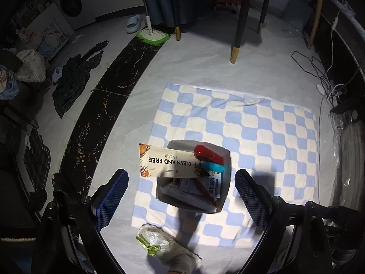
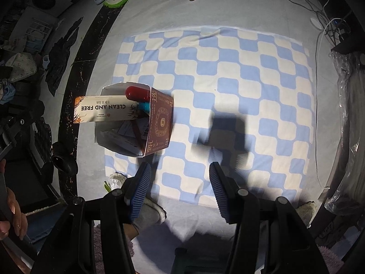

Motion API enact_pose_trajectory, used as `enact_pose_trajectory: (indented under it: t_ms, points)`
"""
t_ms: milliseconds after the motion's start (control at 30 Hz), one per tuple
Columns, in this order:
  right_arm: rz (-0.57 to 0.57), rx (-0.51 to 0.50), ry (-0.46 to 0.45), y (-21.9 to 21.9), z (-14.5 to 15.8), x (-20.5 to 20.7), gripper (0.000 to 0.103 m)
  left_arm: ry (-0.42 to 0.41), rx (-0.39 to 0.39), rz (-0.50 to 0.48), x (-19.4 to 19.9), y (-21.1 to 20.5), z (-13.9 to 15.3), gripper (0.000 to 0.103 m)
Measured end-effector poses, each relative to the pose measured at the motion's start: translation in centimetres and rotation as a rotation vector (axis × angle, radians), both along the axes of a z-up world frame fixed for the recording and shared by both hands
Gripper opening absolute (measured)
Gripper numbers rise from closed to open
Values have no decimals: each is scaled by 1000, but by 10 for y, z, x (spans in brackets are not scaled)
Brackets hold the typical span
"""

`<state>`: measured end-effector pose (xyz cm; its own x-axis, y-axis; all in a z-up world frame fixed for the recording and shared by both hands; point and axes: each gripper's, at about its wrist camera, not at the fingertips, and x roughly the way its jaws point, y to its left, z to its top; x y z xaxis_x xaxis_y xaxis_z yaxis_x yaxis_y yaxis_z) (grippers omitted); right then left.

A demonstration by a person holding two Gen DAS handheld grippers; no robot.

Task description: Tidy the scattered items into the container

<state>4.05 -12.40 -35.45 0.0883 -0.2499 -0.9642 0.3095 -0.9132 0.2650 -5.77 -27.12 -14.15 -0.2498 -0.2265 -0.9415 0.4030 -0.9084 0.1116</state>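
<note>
An open box with maroon patterned sides stands on the near left part of a blue-and-cream checkered cloth. In it lie a long cream "CLEAN AND FREE" carton sticking out over the left rim, a red cylinder, a blue cylinder, papers and a thin red stick. My left gripper is open and empty above the box's near side. My right gripper is open and empty over the cloth, right of the box.
A clear bag with a green ribbon lies on the grey floor near a slippered foot. Chair legs, a mop, dark clothes and cables are further out. A plastic-wrapped object stands right.
</note>
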Motion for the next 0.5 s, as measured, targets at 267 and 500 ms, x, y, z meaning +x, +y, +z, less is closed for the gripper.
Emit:
enact_pose_trajectory:
  t_ms: [267,500]
  points:
    - [-1,4,-5,-1,-4,1,54,-4,12,-5,-2,-3,-1,94]
    - [4,11,-4,-1,-5,2,54,-11,11,-7,-2,-5,2,94]
